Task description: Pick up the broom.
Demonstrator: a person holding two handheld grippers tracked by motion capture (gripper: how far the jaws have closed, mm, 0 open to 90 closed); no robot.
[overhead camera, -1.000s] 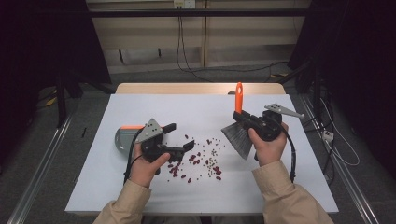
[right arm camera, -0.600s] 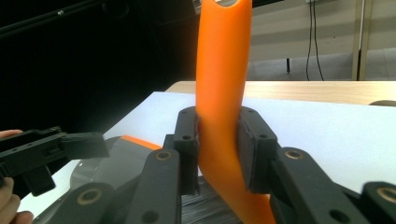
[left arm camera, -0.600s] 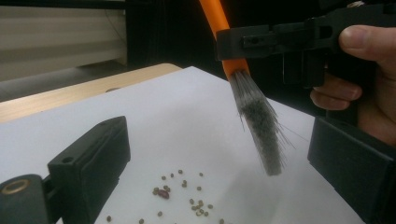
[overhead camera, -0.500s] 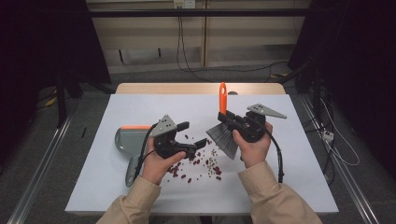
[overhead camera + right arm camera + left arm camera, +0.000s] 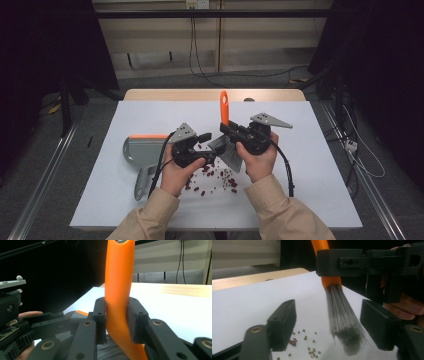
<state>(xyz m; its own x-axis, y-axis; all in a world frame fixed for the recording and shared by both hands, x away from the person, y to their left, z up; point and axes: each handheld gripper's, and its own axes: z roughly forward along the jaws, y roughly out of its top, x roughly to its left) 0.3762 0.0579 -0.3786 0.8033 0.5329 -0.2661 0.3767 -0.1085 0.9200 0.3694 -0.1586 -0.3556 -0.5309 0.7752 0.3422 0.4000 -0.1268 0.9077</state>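
High view is showing the right hand-held gripper (image 5: 227, 134) clamping the brush (image 5: 225, 107) by its orange handle, bristles hanging between the left hand-held gripper's (image 5: 209, 147) jaws, which have just been closing without pressing them. Beans (image 5: 216, 175) are lying beneath both, open counter (image 5: 310, 165) stretching rightward; the dustpan (image 5: 137, 150), left, is probably partly hidden.

Brush (image 5: 118, 302) bristles hidden below tongs; handle top cut off

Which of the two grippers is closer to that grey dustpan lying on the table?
The left. The left gripper is just right of the dustpan; the right gripper, shut on the orange brush, is farther right, beyond it.
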